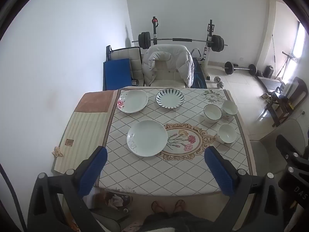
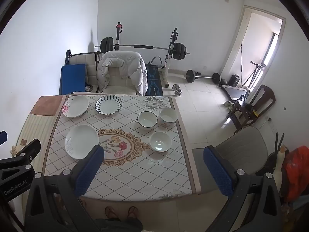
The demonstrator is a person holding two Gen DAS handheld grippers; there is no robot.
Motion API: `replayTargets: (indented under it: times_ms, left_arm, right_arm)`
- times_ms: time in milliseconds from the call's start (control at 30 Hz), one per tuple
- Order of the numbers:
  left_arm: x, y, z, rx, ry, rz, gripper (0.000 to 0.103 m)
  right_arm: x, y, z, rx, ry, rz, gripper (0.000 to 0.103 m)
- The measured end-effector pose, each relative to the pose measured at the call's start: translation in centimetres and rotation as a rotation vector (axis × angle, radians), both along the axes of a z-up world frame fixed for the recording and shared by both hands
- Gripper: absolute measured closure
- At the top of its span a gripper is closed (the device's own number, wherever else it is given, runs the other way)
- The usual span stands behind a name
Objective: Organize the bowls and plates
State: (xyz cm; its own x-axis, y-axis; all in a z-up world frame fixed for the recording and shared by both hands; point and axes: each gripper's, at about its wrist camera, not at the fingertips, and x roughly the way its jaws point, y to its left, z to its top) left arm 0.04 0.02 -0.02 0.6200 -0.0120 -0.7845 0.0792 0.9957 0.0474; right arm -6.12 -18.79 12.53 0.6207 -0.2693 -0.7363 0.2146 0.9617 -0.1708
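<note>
From the left wrist view, the left gripper hangs above the near edge of the table, its blue ribbed pads spread wide with nothing between them. Straight ahead of it, closest, sits a plain white plate with a faint grey flower. Farther ahead and a little left is a pink-flowered plate, and beside that a plate with dark radiating stripes. Ahead and to the right stand three bowls: a dark-rimmed bowl, a flowered bowl touching or nearly touching it, and a plain white bowl nearer. All look like glazed ceramic: stiff, slick, fairly heavy and breakable. Each plate probably wants a pinch across its raised rim.

From the right wrist view, the right gripper is likewise wide apart and empty over the table's near right corner. The plain white bowl lies just ahead, its glossy inside catching light. The other two bowls sit beyond, the plates ahead to the left. A bowl's wall, gripped inside and out, seems the surest hold. The patterned tablecloth looks smooth.
</note>
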Motion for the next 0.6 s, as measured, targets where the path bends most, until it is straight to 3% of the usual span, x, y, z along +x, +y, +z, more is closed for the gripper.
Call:
replayTargets:
  times_ms: [600]
  left_arm:
    - [-1.3, 1.1, 0.5, -0.002, -0.028, 0.005, 0.000]
  right_arm:
    - [-1.1, 1.2, 2.0, -0.012, -0.033, -0.010, 0.000]
